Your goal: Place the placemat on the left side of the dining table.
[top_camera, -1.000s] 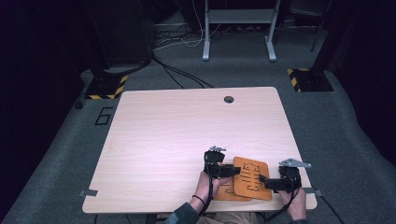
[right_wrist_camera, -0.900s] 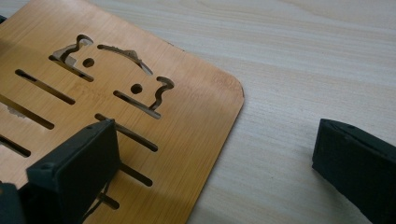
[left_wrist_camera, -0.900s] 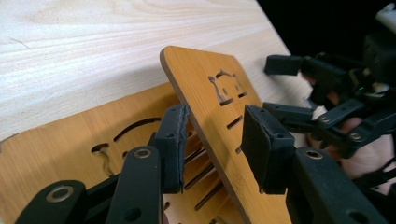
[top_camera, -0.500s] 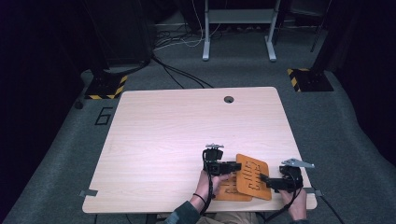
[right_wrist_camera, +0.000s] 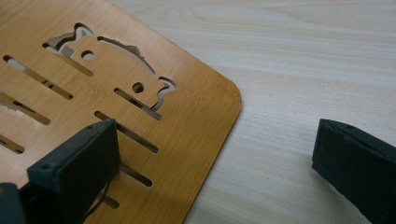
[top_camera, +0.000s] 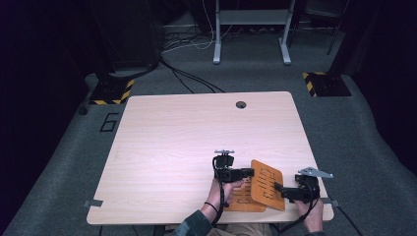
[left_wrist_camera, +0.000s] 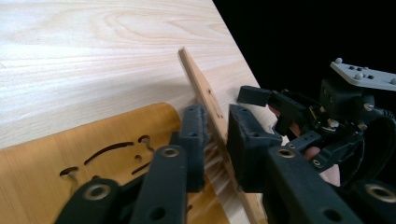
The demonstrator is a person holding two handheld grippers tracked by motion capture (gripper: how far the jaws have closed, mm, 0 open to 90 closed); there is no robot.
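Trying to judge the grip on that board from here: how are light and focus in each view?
High view: table evenly lit, surroundings dark, picture soft. Left gripper view: left gripper, whose jaws have just been closing around the upper board's edge, blurs at the bottom; background black. Right gripper view: upper board fairly sharp with slight sheen, near jaws soft.

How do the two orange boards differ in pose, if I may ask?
The raised board stands tilted on edge; the flat board lies on the table. The raised board sits between the left gripper's jaws, which have just been closing; nothing grips the flat board. Both are orange, with cut slots.
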